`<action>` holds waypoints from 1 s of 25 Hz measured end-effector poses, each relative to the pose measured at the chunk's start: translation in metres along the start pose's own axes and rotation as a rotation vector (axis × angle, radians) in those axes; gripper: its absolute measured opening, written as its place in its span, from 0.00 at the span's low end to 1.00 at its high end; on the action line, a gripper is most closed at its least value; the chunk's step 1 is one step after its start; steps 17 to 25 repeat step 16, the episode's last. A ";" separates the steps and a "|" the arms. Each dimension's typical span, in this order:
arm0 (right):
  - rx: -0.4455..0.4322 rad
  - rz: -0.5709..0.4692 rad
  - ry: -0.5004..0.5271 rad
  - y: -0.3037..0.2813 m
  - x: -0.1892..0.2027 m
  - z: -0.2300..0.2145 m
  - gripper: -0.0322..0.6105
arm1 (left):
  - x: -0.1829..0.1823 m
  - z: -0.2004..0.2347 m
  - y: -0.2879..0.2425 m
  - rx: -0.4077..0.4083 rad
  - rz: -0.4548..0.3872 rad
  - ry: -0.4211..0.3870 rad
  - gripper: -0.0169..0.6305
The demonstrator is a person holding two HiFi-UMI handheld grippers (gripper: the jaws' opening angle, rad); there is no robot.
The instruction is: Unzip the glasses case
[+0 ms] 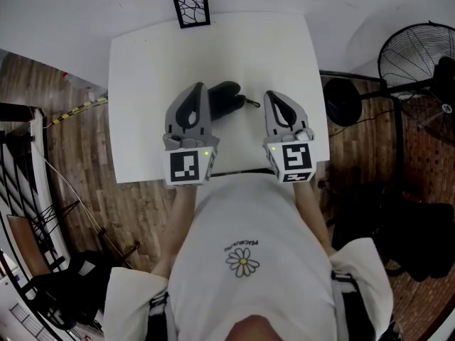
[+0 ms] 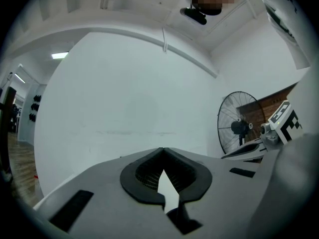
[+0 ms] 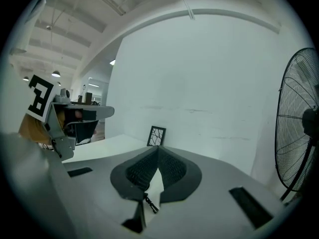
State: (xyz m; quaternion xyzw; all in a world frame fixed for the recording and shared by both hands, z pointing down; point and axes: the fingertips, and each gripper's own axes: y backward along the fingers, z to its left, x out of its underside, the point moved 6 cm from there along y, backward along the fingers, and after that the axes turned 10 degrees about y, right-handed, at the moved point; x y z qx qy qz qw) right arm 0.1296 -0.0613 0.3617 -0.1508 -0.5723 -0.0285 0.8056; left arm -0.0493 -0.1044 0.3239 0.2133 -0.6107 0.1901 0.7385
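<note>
Head view: the black glasses case lies near the middle of the white table, between the two tongs. Its left end is hidden behind the left gripper. The long axis seems to run across the table, with the zipper pull sticking out towards the right gripper. Both grippers are clenched on nothing. A black-framed pattern card stands at the far edge.

Left gripper view: the pads meet at the tip against a white wall, with a fan to the right.

Right gripper view: the pads are pressed together and the card stands just beyond. A thin dark strand shows behind the pads; I cannot tell what it is.
</note>
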 end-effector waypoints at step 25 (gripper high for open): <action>0.032 -0.005 -0.009 0.010 0.000 -0.002 0.06 | -0.001 0.002 0.009 -0.011 -0.010 -0.003 0.05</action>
